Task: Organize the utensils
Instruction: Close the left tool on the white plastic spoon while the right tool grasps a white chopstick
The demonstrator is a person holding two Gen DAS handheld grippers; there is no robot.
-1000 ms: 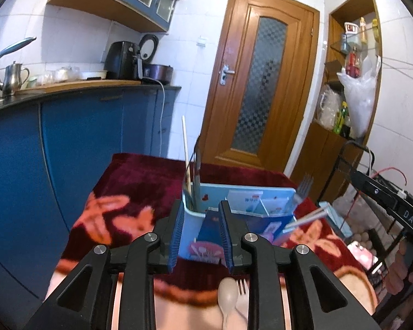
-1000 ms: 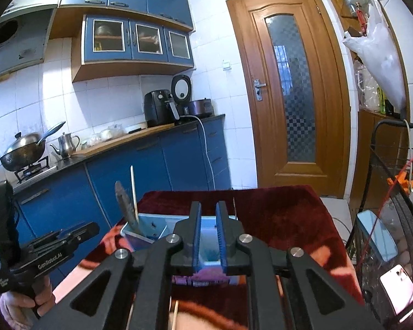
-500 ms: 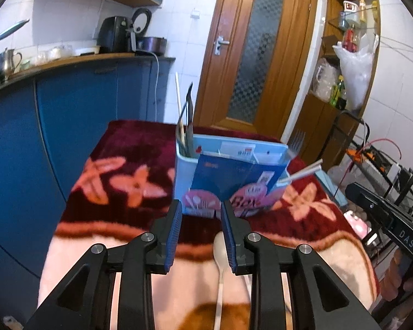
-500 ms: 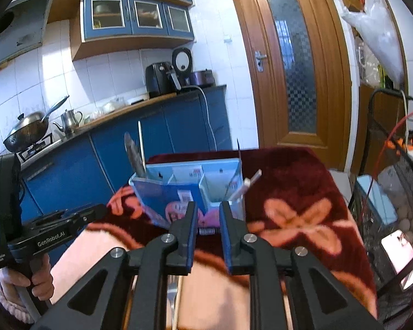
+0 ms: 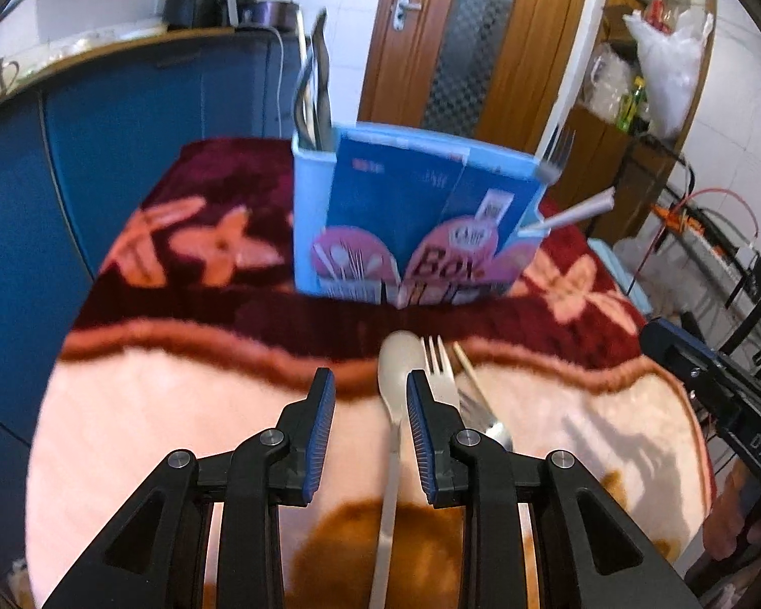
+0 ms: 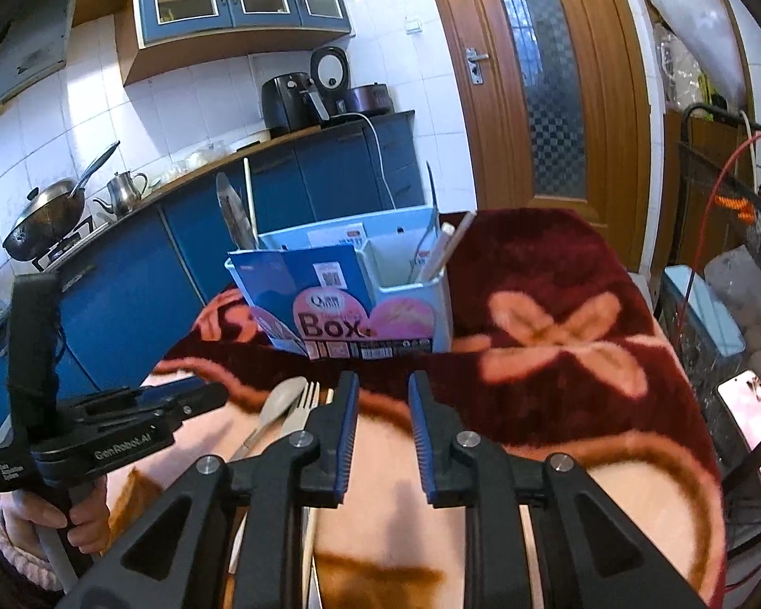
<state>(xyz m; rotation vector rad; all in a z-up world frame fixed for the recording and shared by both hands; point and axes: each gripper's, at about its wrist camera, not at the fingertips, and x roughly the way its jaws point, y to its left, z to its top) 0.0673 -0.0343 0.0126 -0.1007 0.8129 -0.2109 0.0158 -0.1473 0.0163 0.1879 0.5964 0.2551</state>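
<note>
A light blue utensil box (image 5: 411,213) with compartments stands on the blanket-covered table (image 5: 177,396); it also shows in the right wrist view (image 6: 350,294). It holds metal utensils at its left end (image 5: 314,96), a fork (image 5: 553,157) and a white stick (image 5: 578,213) at its right end. A pale spoon (image 5: 395,396), a fork (image 5: 441,375) and a chopstick (image 5: 467,370) lie flat in front of it. My left gripper (image 5: 370,401) is open and empty, its jaws on either side of the spoon's bowl. My right gripper (image 6: 380,406) is open and empty, right of the spoon (image 6: 279,401) and fork (image 6: 302,406).
Blue kitchen cabinets (image 6: 127,274) with a wok (image 6: 45,218), kettle (image 6: 124,188) and air fryer (image 6: 284,101) run along the left. A wooden door (image 6: 543,91) stands behind the table. A wire rack (image 6: 735,274) with cables stands at the right.
Both grippers have pulled back from the box and tilted down toward the table. Both have opened wider. The loose spoon and fork now lie at my left gripper's jaws.
</note>
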